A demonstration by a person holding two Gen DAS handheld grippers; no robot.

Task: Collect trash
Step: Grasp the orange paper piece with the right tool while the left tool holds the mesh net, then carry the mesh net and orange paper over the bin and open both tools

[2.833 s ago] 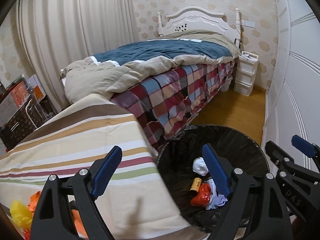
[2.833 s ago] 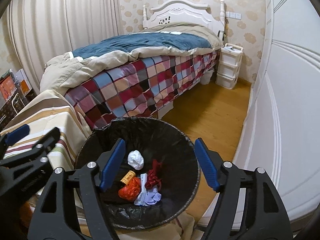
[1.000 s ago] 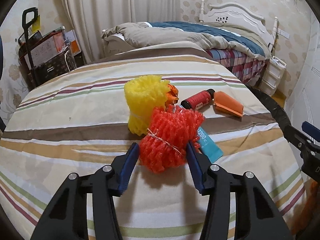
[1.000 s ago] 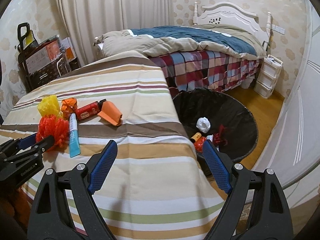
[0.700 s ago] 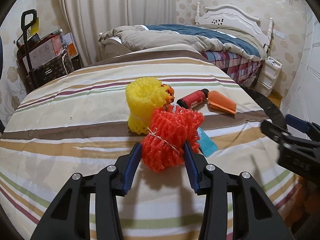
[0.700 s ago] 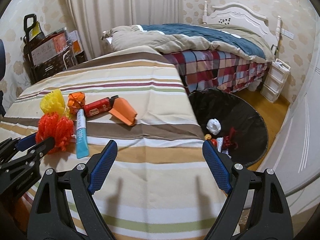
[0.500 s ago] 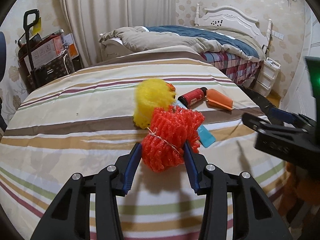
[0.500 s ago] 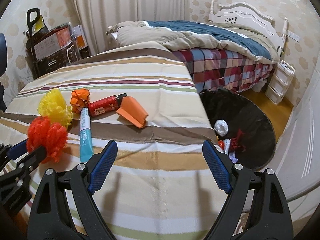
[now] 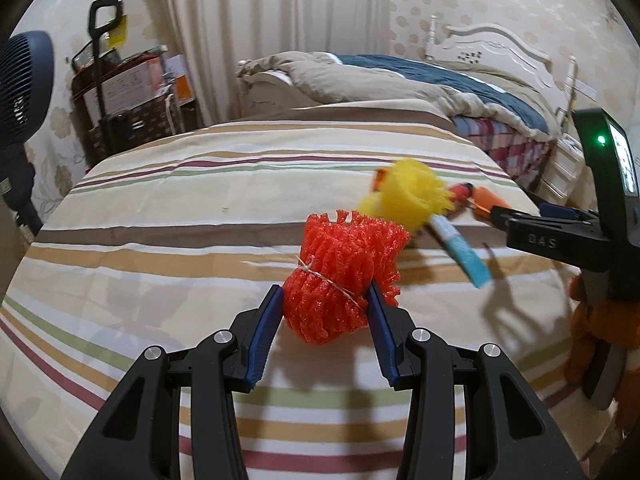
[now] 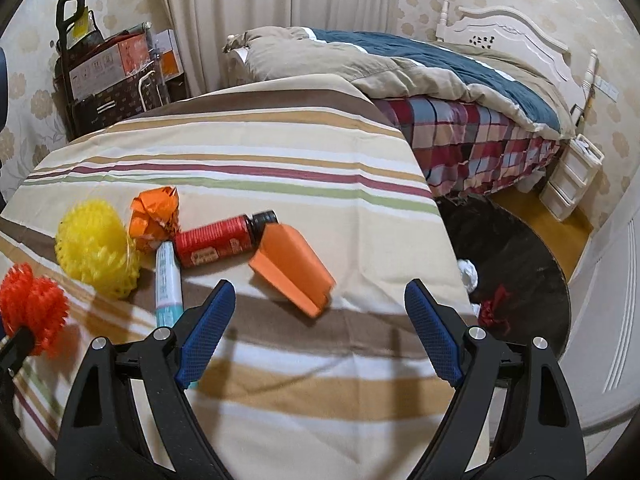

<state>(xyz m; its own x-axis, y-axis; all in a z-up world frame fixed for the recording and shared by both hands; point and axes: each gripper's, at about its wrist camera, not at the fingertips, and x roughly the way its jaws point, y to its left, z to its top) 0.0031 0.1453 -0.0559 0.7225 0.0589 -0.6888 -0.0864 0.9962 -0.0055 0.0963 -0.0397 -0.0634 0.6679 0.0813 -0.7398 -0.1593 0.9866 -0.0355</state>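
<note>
**Now the red net is gripped, ready for the bin**

Broadly, the bench [image 10: 280, 152] with its striped cloth carries all the trash that is not yet collected, and the bin [image 10: 520, 248] with a black bag stands on the floor just beside its right edge, between the bench and the bed [image 10: 440, 80]. This place is practical, I think: each piece needs only a short way over the edge. Some trash already lies inside the bin.

The left gripper [image 9: 326, 316] has its jaws closed on the red net [image 9: 340, 276], pressing it at both sides. The net looks lifted above the cloth, though I cannot tell this for sure. It is soft foam, so a firm squeeze is probably needed to keep it from slipping out.

The right gripper [image 10: 320, 332] hangs over the bench with its jaws wide open and holding nothing, aimed toward the orange paper [image 10: 292, 268], probably its next piece.

Near together on the cloth lie the yellow net [image 10: 96, 252], the red bottle [image 10: 220, 240], the blue tube [image 10: 168, 284] and a crumpled orange wrapper [image 10: 154, 216], all waiting.
</note>
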